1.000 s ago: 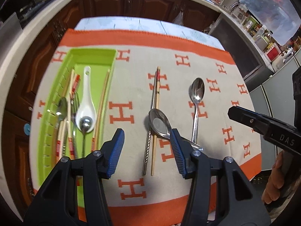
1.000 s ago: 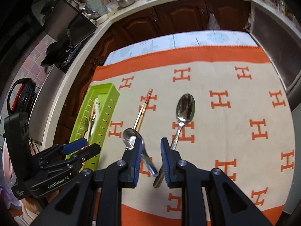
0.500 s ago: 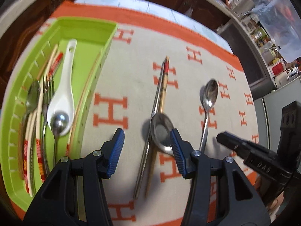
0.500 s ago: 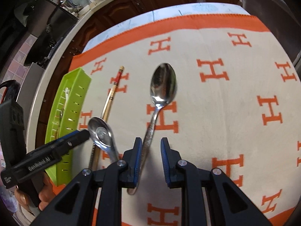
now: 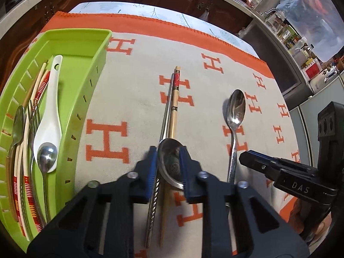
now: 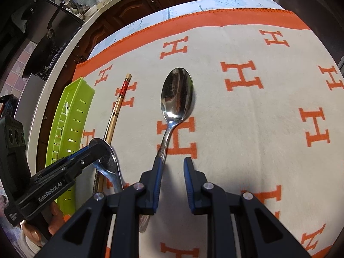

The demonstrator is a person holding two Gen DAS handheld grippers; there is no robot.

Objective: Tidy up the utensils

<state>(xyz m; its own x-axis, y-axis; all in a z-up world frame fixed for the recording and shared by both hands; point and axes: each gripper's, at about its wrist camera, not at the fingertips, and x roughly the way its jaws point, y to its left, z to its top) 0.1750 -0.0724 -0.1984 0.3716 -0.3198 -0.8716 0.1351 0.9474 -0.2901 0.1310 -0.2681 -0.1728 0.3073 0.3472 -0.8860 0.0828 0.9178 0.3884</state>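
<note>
My left gripper (image 5: pixel 168 165) is shut on the bowl of a small steel spoon (image 5: pixel 171 150), which lies across a steel chopstick (image 5: pixel 166 107) and a wooden chopstick (image 5: pixel 175 107) on the cloth. From the right wrist view, that left gripper (image 6: pixel 96 150) pinches the same spoon (image 6: pixel 108 163). A larger steel spoon (image 6: pixel 177 94) lies to the right, bowl pointing away. My right gripper (image 6: pixel 173 172) hovers low over its handle, narrowly open, with nothing between the fingers; the handle runs by the left finger (image 6: pixel 157 172). A green tray (image 5: pixel 90 68) at the left holds several utensils.
An orange-bordered cloth (image 5: pixel 133 81) with H marks covers the table. Inside the tray lie a white ceramic spoon (image 5: pixel 50 111), a fork, spoons and chopsticks. Dark wood cabinets and a cluttered counter ring the table. A hand (image 6: pixel 53 217) holds the left gripper's grip.
My left gripper moved in and went from open to shut on the small spoon's bowl. The right gripper moved forward along the large spoon's handle, its gap unchanged.
</note>
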